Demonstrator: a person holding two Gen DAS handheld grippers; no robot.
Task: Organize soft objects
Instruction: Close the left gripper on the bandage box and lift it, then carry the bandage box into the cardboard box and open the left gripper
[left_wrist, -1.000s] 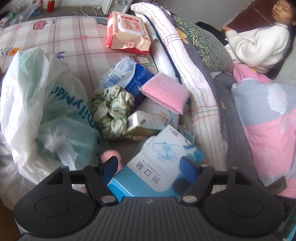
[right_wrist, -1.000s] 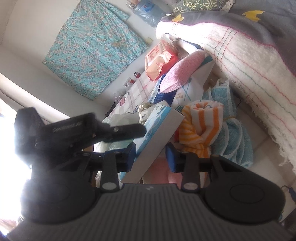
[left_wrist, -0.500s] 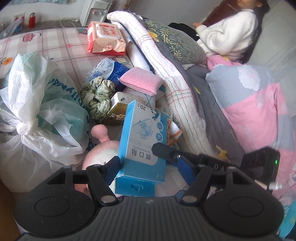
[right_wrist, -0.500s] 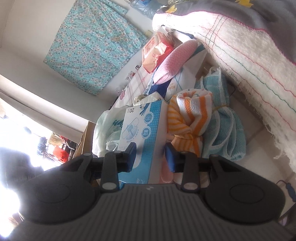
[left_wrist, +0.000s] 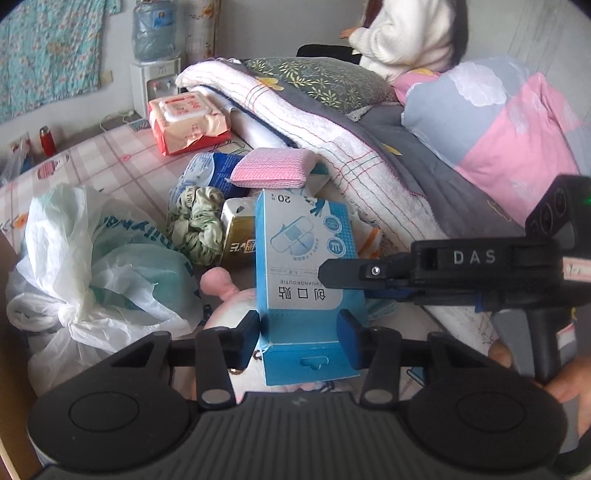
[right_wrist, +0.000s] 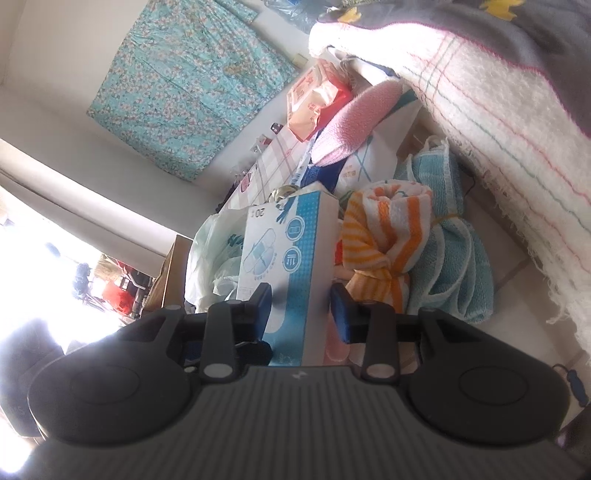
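The left gripper (left_wrist: 300, 334) has its jaws closing, with the blue bandage box (left_wrist: 308, 280) standing between the two blue pads. In the left wrist view both pads sit against the lower side edges of the box; whether they press yet cannot be told with certainty, but no gap shows.

The right gripper (right_wrist: 300, 308) is narrowly set and grips the same box — in the right wrist view the box (right_wrist: 288, 266) fills the space between its fingers, with both pads on it. In the left wrist view this gripper (left_wrist: 436, 273) enters from the right, its black finger lying across the box face.

Positions relative to the left fingers:
- Ahead of the fingertips, beyond the box top: a pink sponge (left_wrist: 271, 171) resting on a blue pack (left_wrist: 207, 173).
- Ahead and left: a green scrunchie (left_wrist: 195, 225) touching a gold carton (left_wrist: 238, 240).
- Left of the left finger: a white plastic bag (left_wrist: 92, 266), knotted.
- Just behind the left pad, under the box: a pink plush toy (left_wrist: 225, 291).
- Far ahead: a wet-wipes pack (left_wrist: 188, 123).

Positions relative to the right fingers:
- Just right of the right finger: an orange-striped towel (right_wrist: 384, 236) lying against a teal towel (right_wrist: 454, 251).
- Further right — a white plaid blanket (right_wrist: 498, 122).
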